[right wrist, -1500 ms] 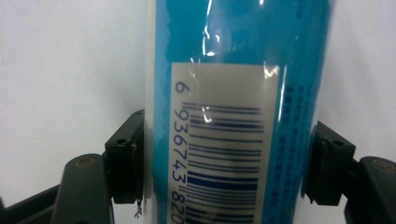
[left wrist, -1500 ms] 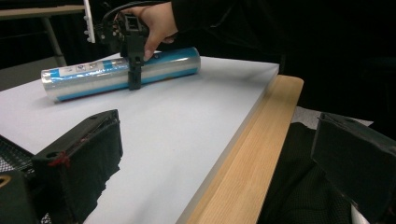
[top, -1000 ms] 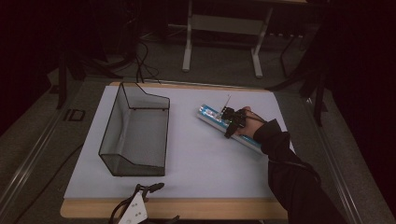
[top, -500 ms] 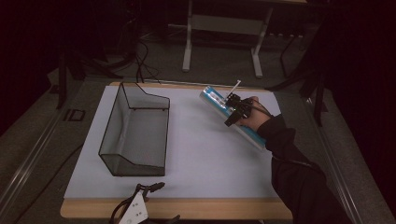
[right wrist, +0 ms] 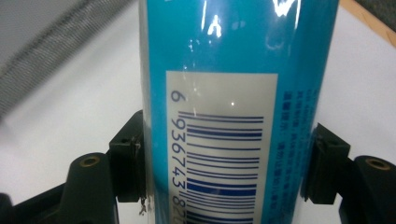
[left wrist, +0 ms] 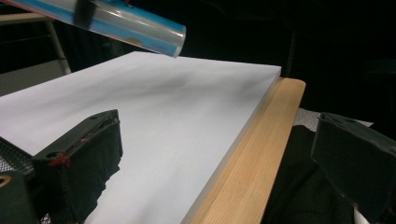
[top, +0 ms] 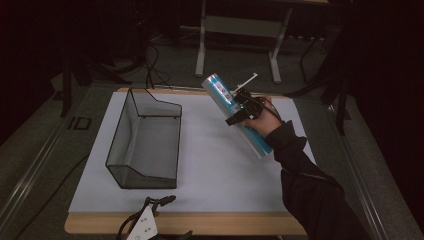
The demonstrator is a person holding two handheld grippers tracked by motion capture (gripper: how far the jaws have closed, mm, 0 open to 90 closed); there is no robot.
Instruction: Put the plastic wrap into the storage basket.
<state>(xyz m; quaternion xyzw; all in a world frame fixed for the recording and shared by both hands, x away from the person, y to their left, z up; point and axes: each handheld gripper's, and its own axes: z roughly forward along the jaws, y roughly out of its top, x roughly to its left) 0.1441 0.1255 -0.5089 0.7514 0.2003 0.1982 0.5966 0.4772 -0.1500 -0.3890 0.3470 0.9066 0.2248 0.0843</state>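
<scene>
On the white-topped wooden desk (top: 210,165) a black wire-mesh basket (top: 145,140) stands well left of the long blue cylindrical tube (top: 235,112), held tilted above the surface by the right tongs (top: 244,111) clamped round its barcoded middle, while the left tongs (left wrist: 215,172) rest apart at the near edge, partly cut off.

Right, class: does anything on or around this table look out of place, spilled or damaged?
Nothing spilled or damaged. The wire basket sits upright on the white mat; the blue tube is tilted only because the right gripper holds it aloft.
</scene>
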